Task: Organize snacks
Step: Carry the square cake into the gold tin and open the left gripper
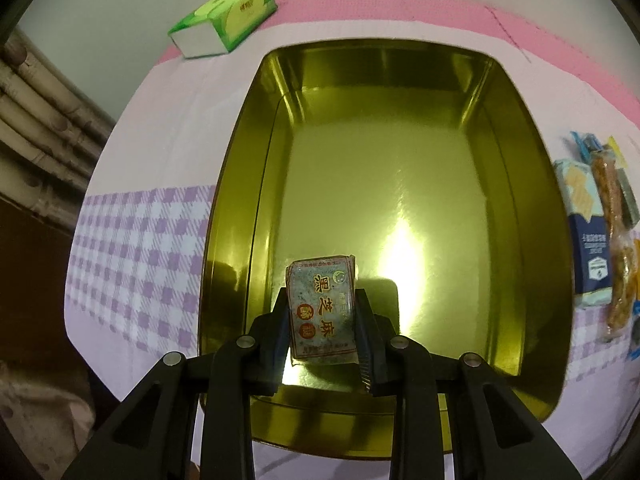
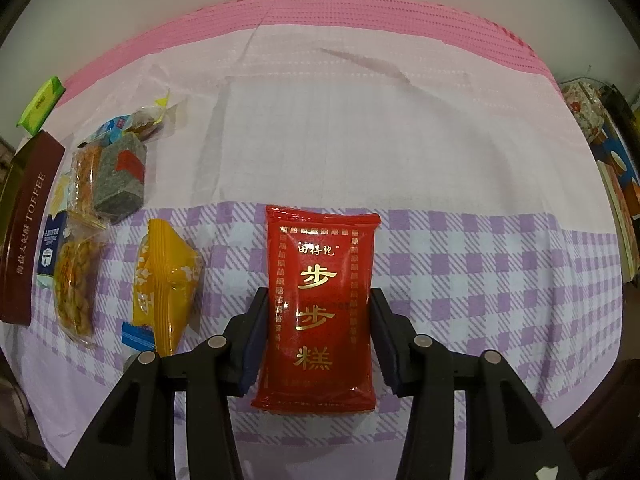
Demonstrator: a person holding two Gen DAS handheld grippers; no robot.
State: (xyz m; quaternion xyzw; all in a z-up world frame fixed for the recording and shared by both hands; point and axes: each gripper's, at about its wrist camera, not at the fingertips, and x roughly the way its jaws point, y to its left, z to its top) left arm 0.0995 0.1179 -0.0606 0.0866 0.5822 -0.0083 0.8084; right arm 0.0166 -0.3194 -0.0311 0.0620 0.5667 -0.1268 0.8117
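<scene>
**Sesame packet over the gold tin, red cake packet between the other tongs**

The left gripper (image 1: 322,304) is clamped narrowly on a small grey sesame snack packet (image 1: 322,306), both fingers pressed to its sides, holding it over the near end of the open gold tin (image 1: 240,208). The tin's shiny floor shows only glare and reflections; nothing else lies in it. It sits on the pink and purple-checked tablecloth (image 1: 140,240), with a green tissue pack (image 1: 226,20) near the far left corner of the table.

The right gripper (image 2: 318,312) stands fairly wide around a red cake packet (image 2: 320,304) lying flat on the cloth. The fingers (image 2: 256,332) sit just beside its long edges; whether they actually touch it I cannot tell.

The remaining snacks lie loose on the cloth to the left of the red one: a yellow packet (image 2: 166,284) nearest, then a clear-wrapped peanut bar (image 2: 74,284), a grey sesame block (image 2: 120,180), a blue-and-white biscuit packet (image 2: 50,248) and a few small wrapped sweets (image 2: 148,120) behind. The tin's brown outer wall, lettered TOFFEE, runs along the left edge.
</scene>
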